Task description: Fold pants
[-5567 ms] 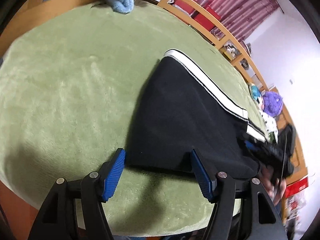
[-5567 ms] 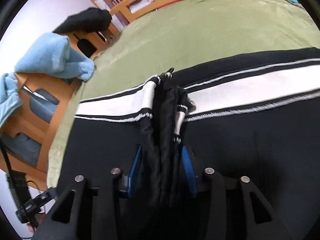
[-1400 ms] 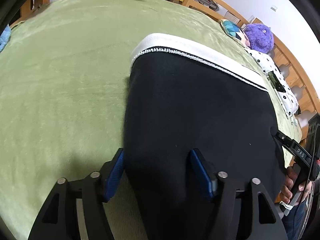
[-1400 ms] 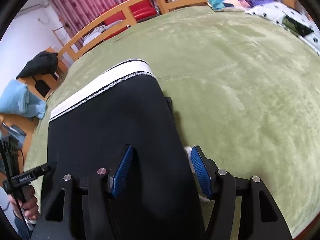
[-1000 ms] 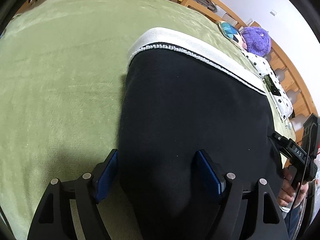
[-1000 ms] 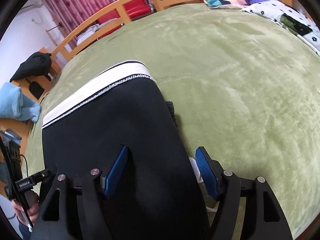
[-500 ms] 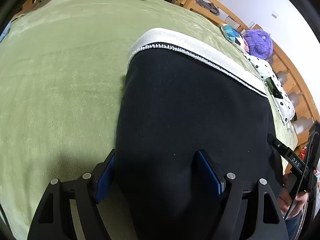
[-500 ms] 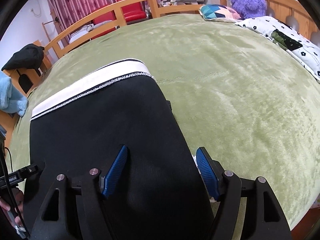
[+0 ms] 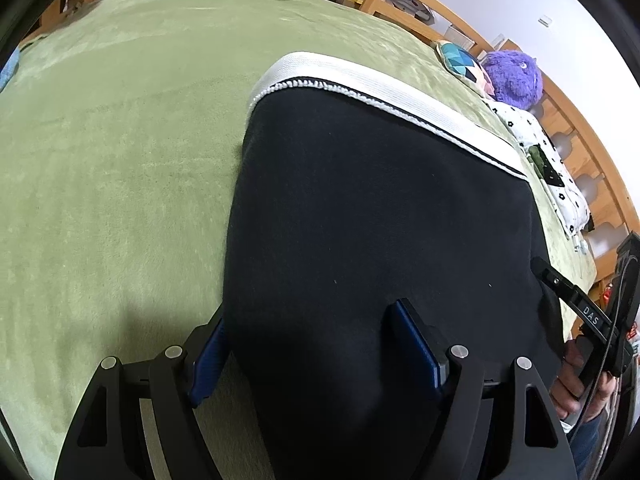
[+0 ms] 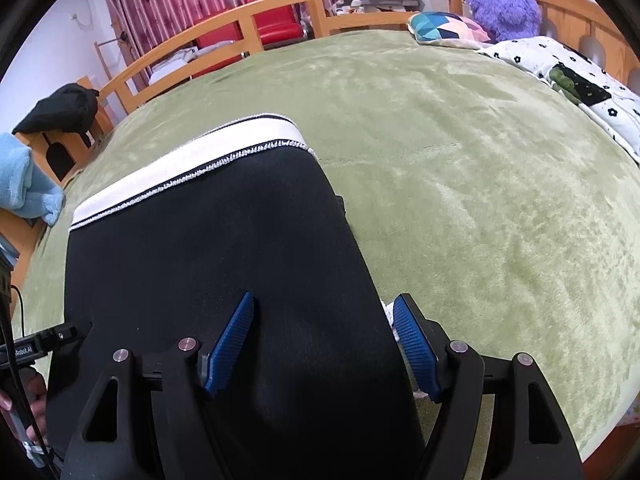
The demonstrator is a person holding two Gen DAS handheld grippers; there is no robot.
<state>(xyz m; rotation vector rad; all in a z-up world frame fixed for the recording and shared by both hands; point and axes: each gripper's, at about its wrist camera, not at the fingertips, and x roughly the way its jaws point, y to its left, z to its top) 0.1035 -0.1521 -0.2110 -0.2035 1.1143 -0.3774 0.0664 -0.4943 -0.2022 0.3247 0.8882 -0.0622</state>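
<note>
Black pants [image 9: 380, 208] lie folded on the green blanket [image 9: 120, 140], with a white side stripe [image 9: 380, 84] along the far edge. My left gripper [image 9: 312, 350] stands open over the near left corner, and the cloth's left edge runs past its left pad [image 9: 208, 356]. In the right wrist view the pants [image 10: 208, 248] fill the left half. My right gripper [image 10: 322, 344] is open over the near right corner. The cloth's right edge and a bit of white cord [image 10: 388, 314] lie just inside its right pad [image 10: 414, 344].
A wooden bed rail [image 10: 280, 4] rings the blanket [image 10: 460, 200]. A purple plush toy [image 10: 504, 4], a patterned pillow [image 10: 448, 26] and a white spotted quilt [image 10: 560, 64] lie at the far right. A blue towel [image 10: 24, 188] and a black garment [image 10: 60, 110] sit on the left rail.
Several seconds ago my right gripper was shut on bunched pants; now both grippers are open over the flat folded pants. In the last second the right view tilted slightly; the pants stayed put.
</note>
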